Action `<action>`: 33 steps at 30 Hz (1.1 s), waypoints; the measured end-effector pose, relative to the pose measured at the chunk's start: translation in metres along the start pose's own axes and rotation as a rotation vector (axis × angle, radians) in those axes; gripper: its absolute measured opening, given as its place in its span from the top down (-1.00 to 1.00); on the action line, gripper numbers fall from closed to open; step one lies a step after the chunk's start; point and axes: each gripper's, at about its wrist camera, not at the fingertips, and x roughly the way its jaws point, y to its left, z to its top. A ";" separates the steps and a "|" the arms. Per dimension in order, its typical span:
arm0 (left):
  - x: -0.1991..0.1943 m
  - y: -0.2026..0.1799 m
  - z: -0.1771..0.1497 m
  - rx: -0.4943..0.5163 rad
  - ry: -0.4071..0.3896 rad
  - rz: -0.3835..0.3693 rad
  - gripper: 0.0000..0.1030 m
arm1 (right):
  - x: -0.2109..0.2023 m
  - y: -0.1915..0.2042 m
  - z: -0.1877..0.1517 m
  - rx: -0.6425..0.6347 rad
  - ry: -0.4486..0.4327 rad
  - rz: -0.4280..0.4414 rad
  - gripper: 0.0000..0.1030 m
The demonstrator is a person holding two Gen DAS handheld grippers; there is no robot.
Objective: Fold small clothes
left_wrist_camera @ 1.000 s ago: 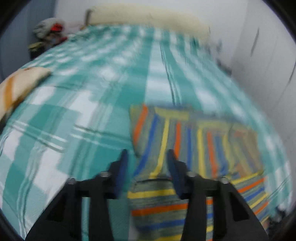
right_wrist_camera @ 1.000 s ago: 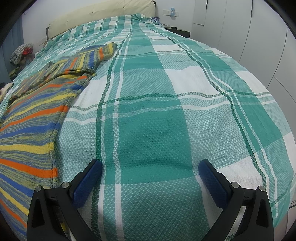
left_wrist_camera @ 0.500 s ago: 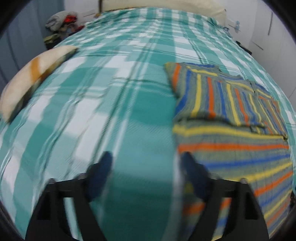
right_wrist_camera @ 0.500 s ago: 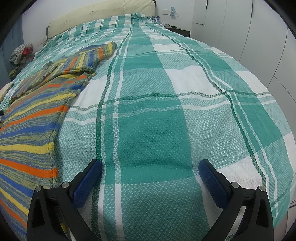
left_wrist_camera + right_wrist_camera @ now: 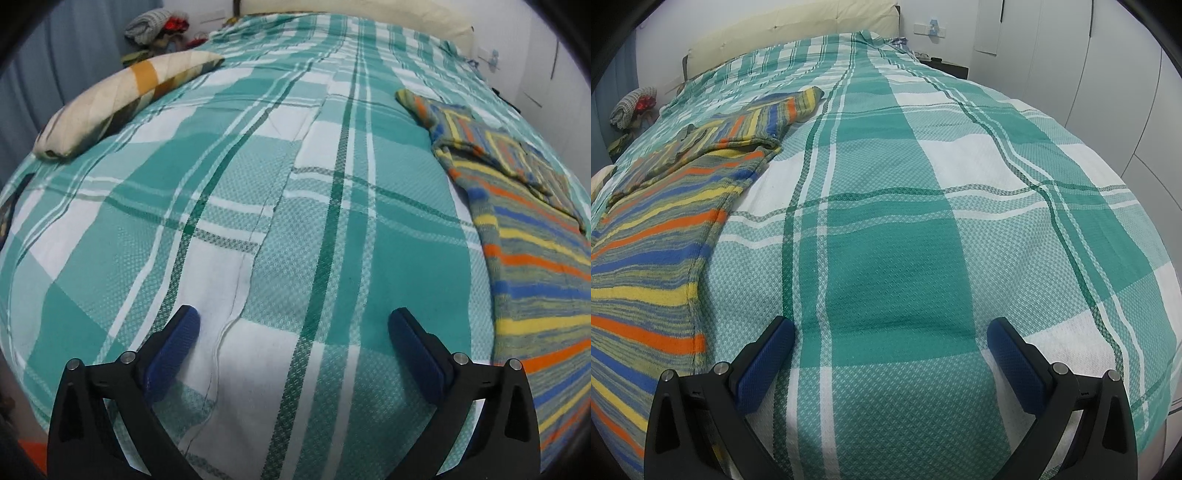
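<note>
A striped knit sweater [image 5: 532,243] in orange, blue, yellow and grey lies flat on the green plaid bedspread [image 5: 295,184], its sleeves folded across the body. It fills the right edge of the left wrist view and the left side of the right wrist view [image 5: 653,254]. My left gripper [image 5: 293,332] is open and empty over bare bedspread, to the left of the sweater. My right gripper [image 5: 890,339] is open and empty over bare bedspread, just right of the sweater's side edge.
A cream pillow [image 5: 122,99] with an orange stripe lies at the bed's left edge. A cream headboard [image 5: 790,33] is at the far end. A pile of clothes [image 5: 155,29] sits beyond the bed. White wardrobe doors [image 5: 1100,66] stand on the right.
My left gripper has let go of the sweater's folded sleeve, opened wide and swung left off the sweater onto bare bedspread. The right gripper has not moved.
</note>
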 end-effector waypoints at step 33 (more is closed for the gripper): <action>-0.002 -0.006 -0.009 0.029 -0.048 0.037 -0.99 | -0.001 0.000 -0.003 -0.002 -0.012 -0.002 -1.00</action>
